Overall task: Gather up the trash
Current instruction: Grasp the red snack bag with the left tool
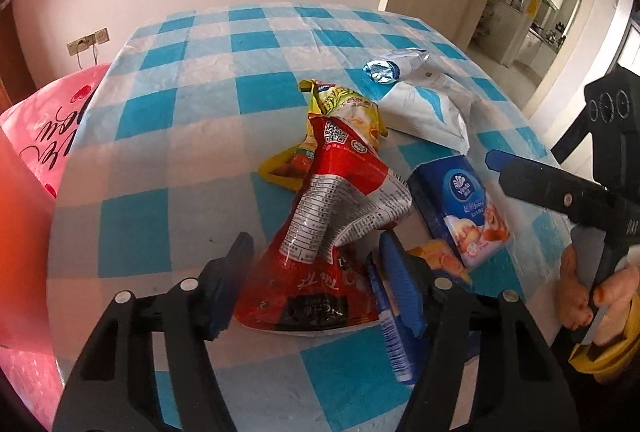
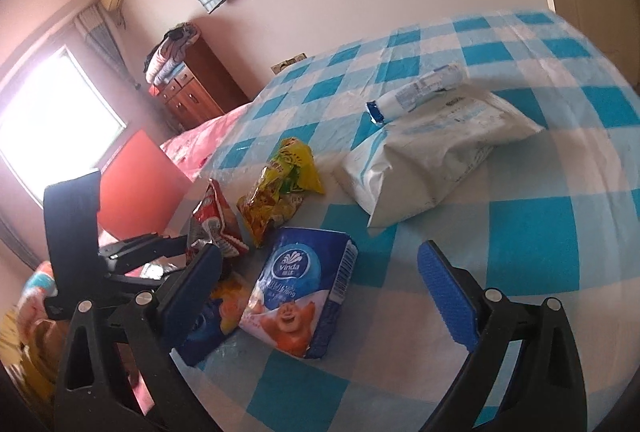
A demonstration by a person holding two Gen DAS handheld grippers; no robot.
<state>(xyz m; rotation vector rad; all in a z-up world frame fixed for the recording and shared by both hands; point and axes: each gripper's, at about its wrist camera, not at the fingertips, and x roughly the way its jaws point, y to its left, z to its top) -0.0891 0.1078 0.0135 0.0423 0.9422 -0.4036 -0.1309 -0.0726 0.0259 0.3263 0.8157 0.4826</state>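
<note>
Wrappers (image 1: pixel 340 207) crowd near edge; far tablecloth (image 1: pixel 256 27) bare.

Snack bag (image 1: pixel 332 216) lies left of tissue pack (image 1: pixel 464 207) on table (image 1: pixel 168 119).

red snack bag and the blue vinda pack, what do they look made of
Red snack bag: probably thin plastic film with a metallised lining; glossy, sharply crumpled, silvery where it folds open. Blue Vinda pack: soft printed plastic wrap, slightly shiny and smooth, its block shape suggesting paper tissues inside, though none show.
</note>
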